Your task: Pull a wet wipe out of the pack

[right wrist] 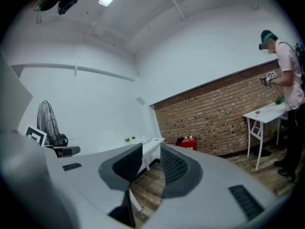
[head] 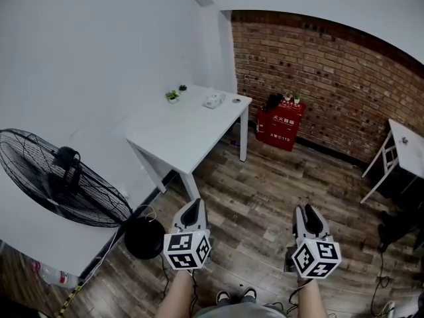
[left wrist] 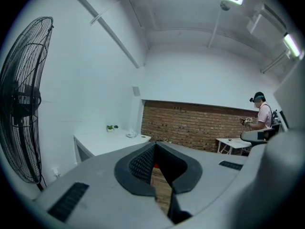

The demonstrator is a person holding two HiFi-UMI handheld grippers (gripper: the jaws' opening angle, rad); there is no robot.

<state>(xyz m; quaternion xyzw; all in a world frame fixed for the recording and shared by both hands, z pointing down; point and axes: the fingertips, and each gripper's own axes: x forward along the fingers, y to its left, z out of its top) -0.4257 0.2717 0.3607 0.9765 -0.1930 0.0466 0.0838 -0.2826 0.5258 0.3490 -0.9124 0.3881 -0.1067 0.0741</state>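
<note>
Black fan (head: 59, 177) stood at far left | left gripper (head: 193, 205) hung over wood floor (head: 252, 197), jaw tips met, nothing held | wet wipe pack (head: 213, 100) lay at far end of white table (head: 175, 138), well apart from both grippers | right gripper (head: 307, 211) over floor, jaws slightly parted, empty

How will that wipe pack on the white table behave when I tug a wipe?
The wipe pack lies flat, so it likely won't roll or tip. It looks small, probably light; on the smooth white table it may slide or lift with the tug, so pin it with the left claw. Too distant to judge stiffness.
</note>
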